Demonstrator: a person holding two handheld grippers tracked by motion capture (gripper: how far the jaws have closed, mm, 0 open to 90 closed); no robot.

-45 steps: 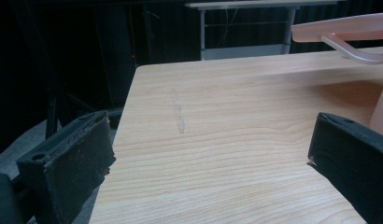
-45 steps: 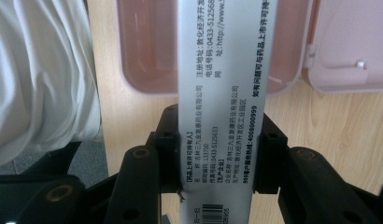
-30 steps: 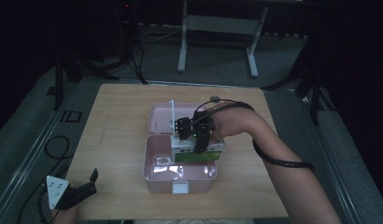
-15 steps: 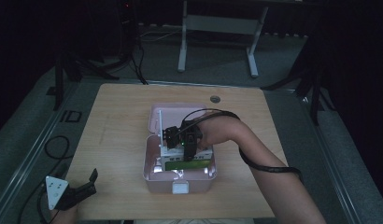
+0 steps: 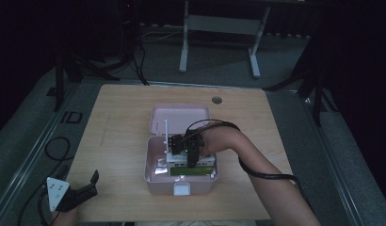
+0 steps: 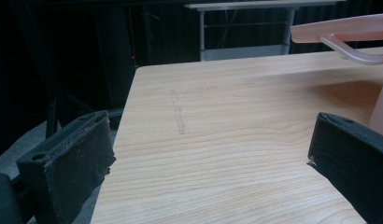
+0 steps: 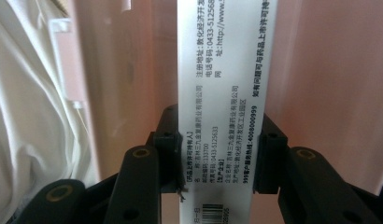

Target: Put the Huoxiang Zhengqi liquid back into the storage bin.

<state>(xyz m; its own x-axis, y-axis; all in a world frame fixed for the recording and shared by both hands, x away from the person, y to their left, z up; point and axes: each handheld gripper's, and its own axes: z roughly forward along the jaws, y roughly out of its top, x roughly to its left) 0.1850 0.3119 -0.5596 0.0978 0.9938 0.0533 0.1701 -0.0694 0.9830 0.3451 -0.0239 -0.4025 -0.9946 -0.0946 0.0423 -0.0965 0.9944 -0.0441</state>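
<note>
An open pink box (image 5: pixel 150 175) sits mid-table with its lid (image 5: pixel 179 114) folded back behind it. My right gripper (image 5: pixel 189 153) reaches down into the box, shut on a white printed carton (image 7: pixel 220 84) held by its narrow sides. In the right gripper view the pads (image 7: pixel 167 140) press both edges of the carton, with the box's pink wall (image 7: pixel 320 70) behind it. A green-and-white carton (image 5: pixel 192 171) lies in the box under the gripper. My left gripper (image 5: pixel 85 187) rests at the table's near left corner, open and holding nothing (image 6: pixel 210 135).
A silvery packet (image 5: pixel 159 165) lies in the box's left part and a thin white upright piece (image 5: pixel 166 134) rises at its back. White soft material (image 7: pixel 31 116) lies left of the carton. A round grommet (image 5: pixel 216 100) sits near the table's far edge.
My right gripper has come left and down with the white carton, from above the box's back right to inside the box. The left gripper has stayed where it was.
</note>
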